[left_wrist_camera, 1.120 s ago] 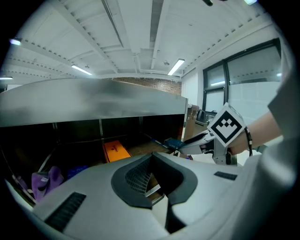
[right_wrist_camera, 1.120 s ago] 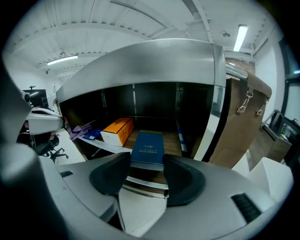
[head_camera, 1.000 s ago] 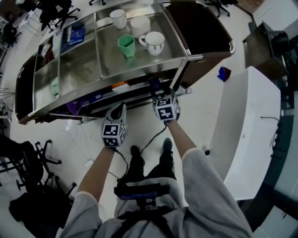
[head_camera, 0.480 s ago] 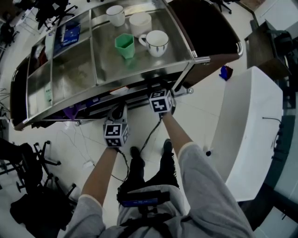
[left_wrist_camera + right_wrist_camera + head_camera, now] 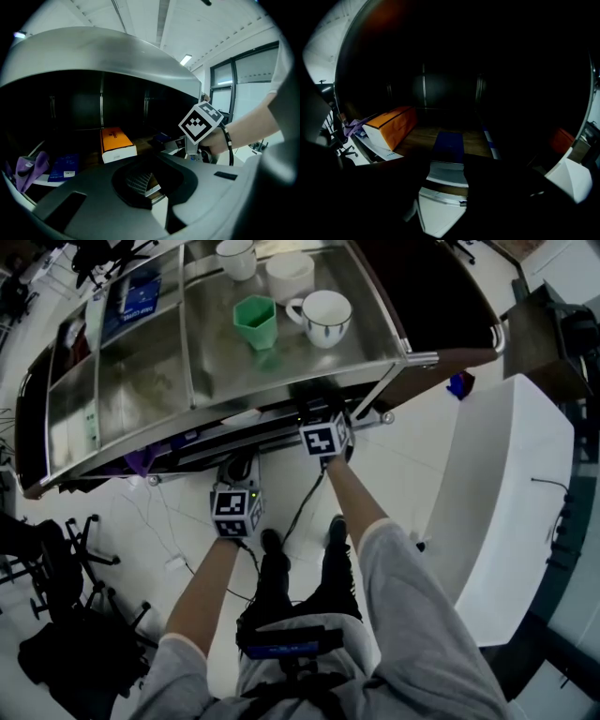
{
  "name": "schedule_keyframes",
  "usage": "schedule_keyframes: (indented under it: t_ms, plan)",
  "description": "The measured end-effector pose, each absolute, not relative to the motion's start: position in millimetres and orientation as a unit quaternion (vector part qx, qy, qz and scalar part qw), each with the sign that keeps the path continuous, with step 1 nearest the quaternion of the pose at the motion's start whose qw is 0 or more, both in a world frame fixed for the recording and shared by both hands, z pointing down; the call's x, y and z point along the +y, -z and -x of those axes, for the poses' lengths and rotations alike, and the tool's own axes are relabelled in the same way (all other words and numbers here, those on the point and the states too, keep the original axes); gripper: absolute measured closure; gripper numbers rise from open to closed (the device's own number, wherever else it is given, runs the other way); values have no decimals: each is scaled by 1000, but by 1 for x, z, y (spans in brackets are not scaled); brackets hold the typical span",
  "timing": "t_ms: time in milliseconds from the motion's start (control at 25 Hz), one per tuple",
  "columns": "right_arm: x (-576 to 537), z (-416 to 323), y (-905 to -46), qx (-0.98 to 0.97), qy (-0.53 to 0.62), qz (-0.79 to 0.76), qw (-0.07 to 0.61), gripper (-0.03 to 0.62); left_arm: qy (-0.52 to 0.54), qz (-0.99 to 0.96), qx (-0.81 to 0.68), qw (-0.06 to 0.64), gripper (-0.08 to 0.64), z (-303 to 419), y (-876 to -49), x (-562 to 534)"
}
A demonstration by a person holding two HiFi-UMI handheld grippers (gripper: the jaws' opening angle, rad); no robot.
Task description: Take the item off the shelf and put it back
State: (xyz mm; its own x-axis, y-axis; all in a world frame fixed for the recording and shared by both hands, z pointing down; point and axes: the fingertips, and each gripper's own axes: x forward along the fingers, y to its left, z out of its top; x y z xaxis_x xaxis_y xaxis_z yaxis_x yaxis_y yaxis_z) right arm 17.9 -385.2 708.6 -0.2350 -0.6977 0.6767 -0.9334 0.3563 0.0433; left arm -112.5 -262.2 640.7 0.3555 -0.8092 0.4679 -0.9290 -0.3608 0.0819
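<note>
Here the right tool point(image 5: 442, 185) reaches under the top of the metal desk point(image 5: 281, 352), jaws apart and gripping nothing. The blue box point(image 5: 448, 143) lies flat on the lower level just beyond them, right of an orange box point(image 5: 391, 125). The left tool point(image 5: 154, 161), nearer and to the left, has its jaws together, empty.

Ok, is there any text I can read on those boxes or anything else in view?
Nothing can be read as text.
Orange box: dark print on its top, too blurred to read.
Blue packet on the top shelf: white print, too small to read.
Blue booklet: white label, unreadable.
</note>
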Motion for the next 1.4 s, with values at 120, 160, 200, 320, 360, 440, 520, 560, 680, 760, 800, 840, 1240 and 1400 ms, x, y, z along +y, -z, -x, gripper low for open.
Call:
schedule_keyframes:
  t_ms: [120, 160, 200, 320, 360, 440, 520, 560, 680, 760, 800, 840, 1240, 1400]
  plan:
    - [-389, -17, -713, -758, -188, -538, 318, 353, -179, -802, -542, 175, 552, 116, -645, -262]
    - [-389, -18, -715, -756, -189, -538, 322, 353, -179, -802, -542, 176, 552, 116, -646, -263]
    - [-389, -18, -719, -754, -192, -537, 326, 351, -179, -802, -542, 176, 552, 116, -647, -263]
    - [-386, -18, -728, -754, -203, -530, 331, 332, -179, -801, -543, 179, 552, 116, -649, -264]
    - [-386, -18, -728, -754, -205, -529, 330, 328, -179, -801, -542, 179, 552, 116, -649, -265]
    - [-386, -20, -727, -754, -207, -531, 326, 326, -178, -801, -543, 179, 552, 115, -648, -266]
    - [-386, -24, -725, -752, -206, -535, 325, 321, -178, -800, -544, 178, 554, 115, -648, -267]
    - [-385, -26, -725, -750, -206, -537, 325, 321, -179, -800, -544, 178, 552, 114, -649, -266]
    - [-379, -30, -720, -747, -205, -543, 324, 321, -177, -801, -545, 177, 552, 114, -646, -265]
    - [-372, -31, -714, -749, -202, -542, 322, 321, -175, -800, -546, 175, 552, 115, -641, -262]
    - [-368, -32, -709, -751, -202, -541, 320, 321, -175, -800, -547, 174, 552, 116, -637, -260]
    - [-363, -33, -704, -754, -202, -540, 315, 321, -175, -799, -548, 172, 552, 118, -633, -258]
    - [-291, -59, -624, -777, -176, -540, 272, 471, -161, -785, -575, 163, 552, 144, -576, -210]
    - [-264, -70, -598, -786, -174, -537, 252, 531, -157, -778, -588, 158, 552, 161, -563, -185]
